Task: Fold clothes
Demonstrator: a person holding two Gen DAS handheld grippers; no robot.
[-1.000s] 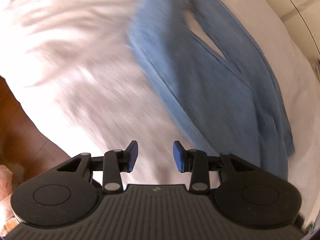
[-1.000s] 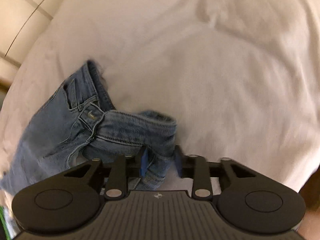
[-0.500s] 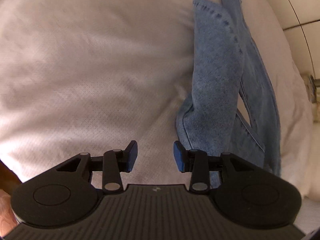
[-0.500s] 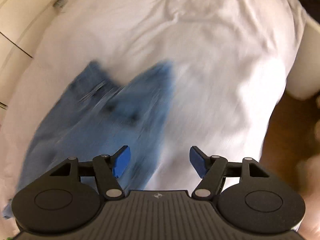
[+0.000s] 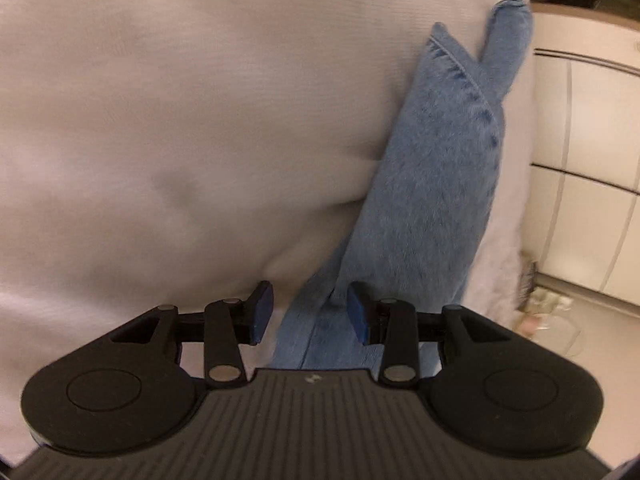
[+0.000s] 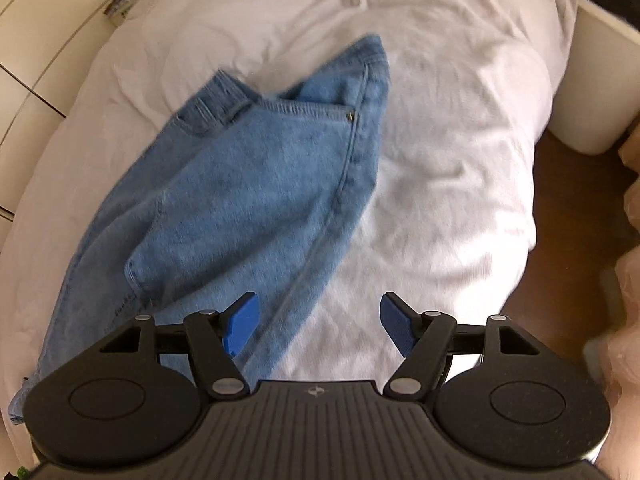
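Note:
A pair of light blue jeans lies on a white bed. In the right wrist view the waistband and pocket end points away and the legs run down to the lower left. My right gripper is open wide and empty, hovering over the jeans' right edge. In the left wrist view a folded jeans leg runs along the bed's right side. My left gripper is open, its jaws straddling the near part of that leg without closing on it.
White cupboard fronts stand beyond the bed's edge in the left wrist view. In the right wrist view a wooden floor and a white cylindrical object lie to the bed's right. The bedsheet is wrinkled.
My right gripper let go of the jeans and opened wide, and the jeans now lie spread on the bed. My left gripper moved over to the jeans leg, still open.

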